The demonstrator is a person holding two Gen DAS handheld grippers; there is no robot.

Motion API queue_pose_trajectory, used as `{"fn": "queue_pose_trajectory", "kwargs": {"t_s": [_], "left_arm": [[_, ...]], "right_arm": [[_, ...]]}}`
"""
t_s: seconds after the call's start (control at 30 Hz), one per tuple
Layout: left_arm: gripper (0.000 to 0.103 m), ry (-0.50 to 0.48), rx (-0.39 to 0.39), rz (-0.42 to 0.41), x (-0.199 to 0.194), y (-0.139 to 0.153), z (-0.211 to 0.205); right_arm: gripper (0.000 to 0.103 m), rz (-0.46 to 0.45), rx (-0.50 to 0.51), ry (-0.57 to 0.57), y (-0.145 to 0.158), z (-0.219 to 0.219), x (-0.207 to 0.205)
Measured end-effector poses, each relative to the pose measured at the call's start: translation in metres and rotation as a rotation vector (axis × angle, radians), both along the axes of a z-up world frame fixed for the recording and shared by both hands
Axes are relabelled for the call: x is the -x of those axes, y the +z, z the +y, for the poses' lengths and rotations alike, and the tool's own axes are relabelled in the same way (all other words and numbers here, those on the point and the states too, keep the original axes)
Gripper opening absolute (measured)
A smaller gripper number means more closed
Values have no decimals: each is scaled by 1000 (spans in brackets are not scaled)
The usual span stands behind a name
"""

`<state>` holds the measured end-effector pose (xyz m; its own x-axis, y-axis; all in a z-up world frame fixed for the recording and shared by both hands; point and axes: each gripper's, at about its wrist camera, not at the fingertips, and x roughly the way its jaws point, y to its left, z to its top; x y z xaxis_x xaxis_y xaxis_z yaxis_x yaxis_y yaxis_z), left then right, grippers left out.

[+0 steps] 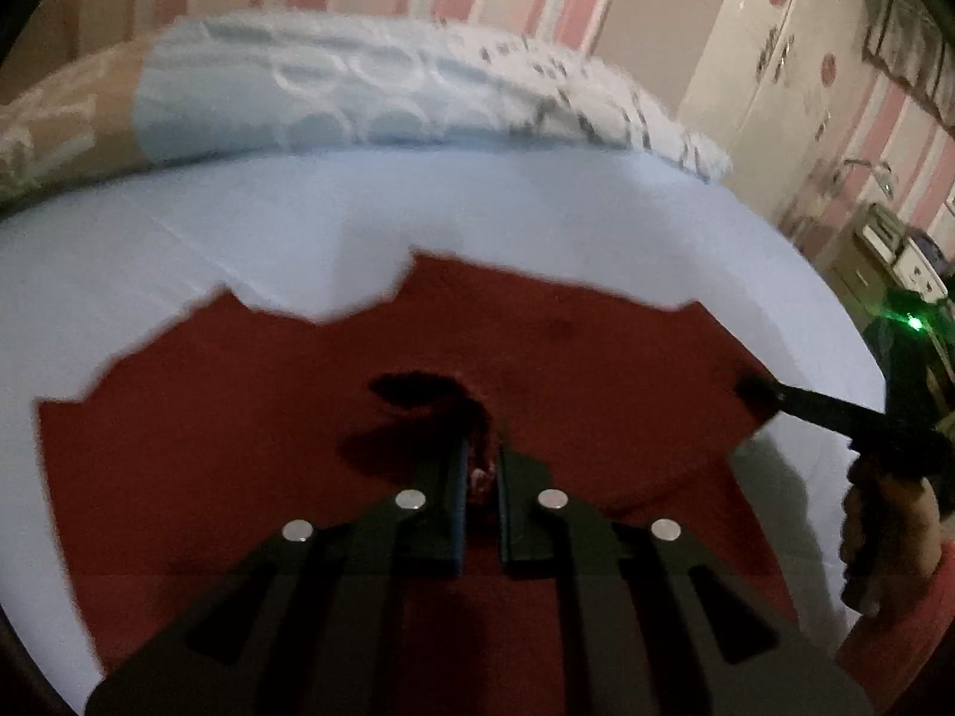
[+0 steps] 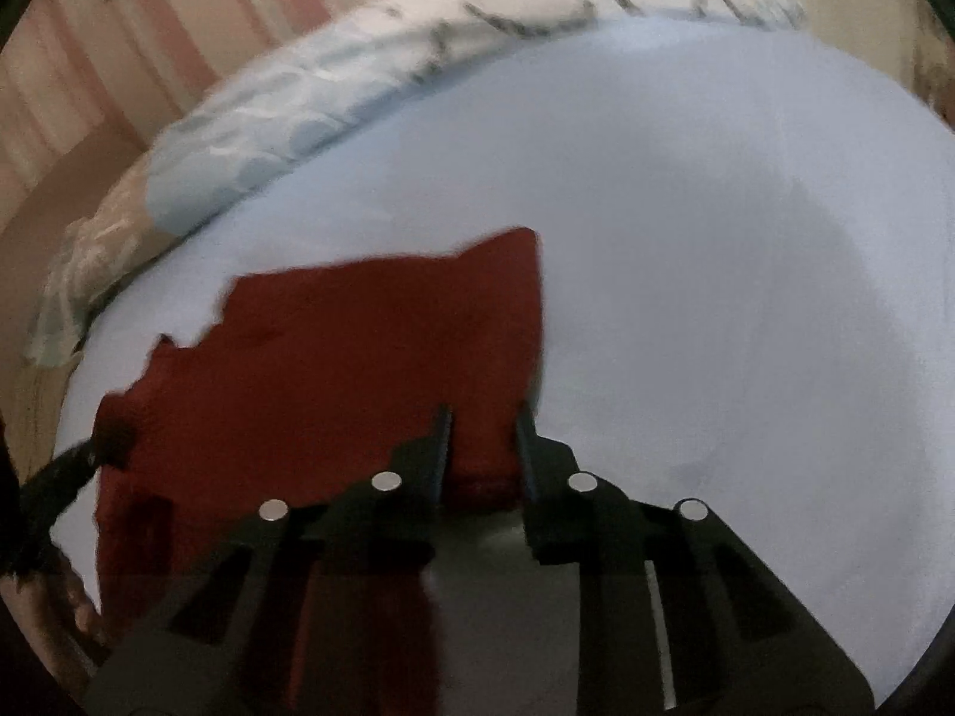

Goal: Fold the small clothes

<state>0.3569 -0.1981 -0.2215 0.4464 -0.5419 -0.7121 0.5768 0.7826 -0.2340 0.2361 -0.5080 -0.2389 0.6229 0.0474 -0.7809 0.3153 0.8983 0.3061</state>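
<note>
Red garment point(image 1: 298, 477) on pale blue sheet point(image 1: 298, 227); left gripper point(image 1: 480, 471) pinching its cloth; right gripper point(image 2: 483, 441) parted, straddling its edge

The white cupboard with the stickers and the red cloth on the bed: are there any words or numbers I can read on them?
No words or numbers can be read anywhere.
White cupboard: round red stickers and small dark ones, too blurred to read.
Red garment: plain, no label showing.
Patterned quilt: circles and dark marks, only a pattern, no letters.
Light blue sheet: plain.
</note>
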Motion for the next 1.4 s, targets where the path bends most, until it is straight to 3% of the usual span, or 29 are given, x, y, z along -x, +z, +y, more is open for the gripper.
{"fn": "queue_pose_trajectory", "kwargs": {"t_s": [0.17, 0.27, 0.4, 0.53, 0.63, 0.73, 0.8, 0.93, 1.03, 1.1, 1.27, 1.33, 1.4], "left_arm": [[7, 65, -19, -106, 0, 33, 55], [7, 112, -43, -117, 2, 34, 96], [7, 186, -109, -44, -2, -12, 139], [8, 226, -103, 34, -2, -52, 157], [11, 232, -69, 8, 6, -47, 160], [21, 216, -37, 11, 6, -36, 166], [60, 226, -57, -18, 7, -25, 171], [63, 308, -96, -92, -3, 2, 186], [64, 316, -44, -35, -23, 5, 200], [64, 287, -45, -42, -23, 6, 194], [64, 193, -165, -25, -10, -25, 138], [64, 221, -248, -21, -12, -45, 125], [69, 248, -256, 6, -20, -59, 131]], "right_arm": [[19, -56, 43, 118, 31, 49, -16], [20, -29, 77, 192, 27, 85, -33], [23, 50, 131, 272, -2, 134, -50], [32, 118, 177, 301, -27, 152, -49], [64, 49, 139, 301, -5, 135, -37], [74, -24, 162, 233, 22, 110, -36], [74, -7, 181, 183, 21, 98, -48], [71, 61, 228, 181, 5, 98, -73], [70, 59, 252, 219, 0, 118, -76], [70, 55, 297, 242, -4, 128, -76], [70, 86, 318, 268, -19, 136, -79], [70, 87, 331, 267, -22, 136, -81], [73, 98, 351, 274, -27, 131, -85]]}}
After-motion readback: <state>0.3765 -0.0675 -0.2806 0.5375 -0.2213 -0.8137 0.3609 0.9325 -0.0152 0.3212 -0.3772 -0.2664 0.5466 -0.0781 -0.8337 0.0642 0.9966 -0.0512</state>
